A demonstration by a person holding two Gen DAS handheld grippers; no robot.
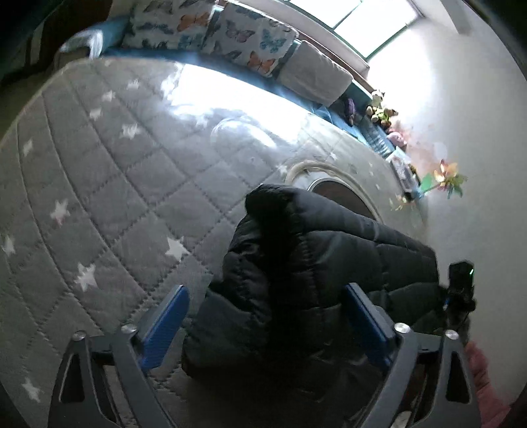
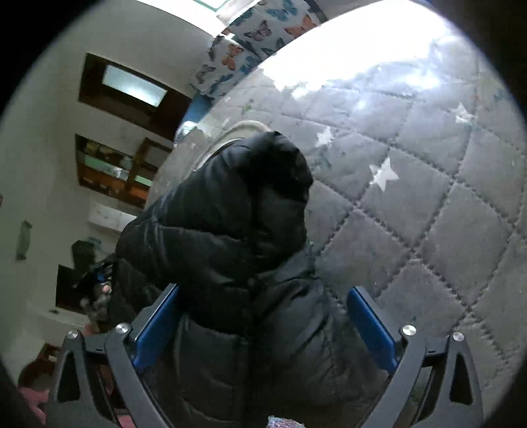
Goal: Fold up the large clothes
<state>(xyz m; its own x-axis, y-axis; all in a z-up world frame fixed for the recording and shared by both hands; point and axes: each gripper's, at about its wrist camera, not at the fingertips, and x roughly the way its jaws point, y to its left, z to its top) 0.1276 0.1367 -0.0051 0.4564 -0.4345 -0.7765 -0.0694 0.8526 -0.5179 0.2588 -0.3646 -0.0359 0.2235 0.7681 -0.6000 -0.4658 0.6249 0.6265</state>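
A black puffer jacket [image 1: 306,270] lies bunched and folded over on a grey quilted bed cover with white stars [image 1: 115,171]. My left gripper [image 1: 266,316] is open, its blue-padded fingers [image 1: 164,322] standing wide on either side of the jacket's near edge. In the right wrist view the same jacket [image 2: 237,237] fills the middle, and my right gripper [image 2: 263,316] is open too, fingers [image 2: 369,322] spread around the fabric. The right gripper also shows in the left wrist view [image 1: 459,293] at the jacket's far right.
Butterfly-print pillows [image 1: 210,29] and a grey cushion [image 1: 316,75] line the head of the bed. Soft toys [image 1: 382,112] and a paper pinwheel [image 1: 444,177] sit by the white wall. Shelves [image 2: 112,168] and a dark doorway [image 2: 131,89] are at the left.
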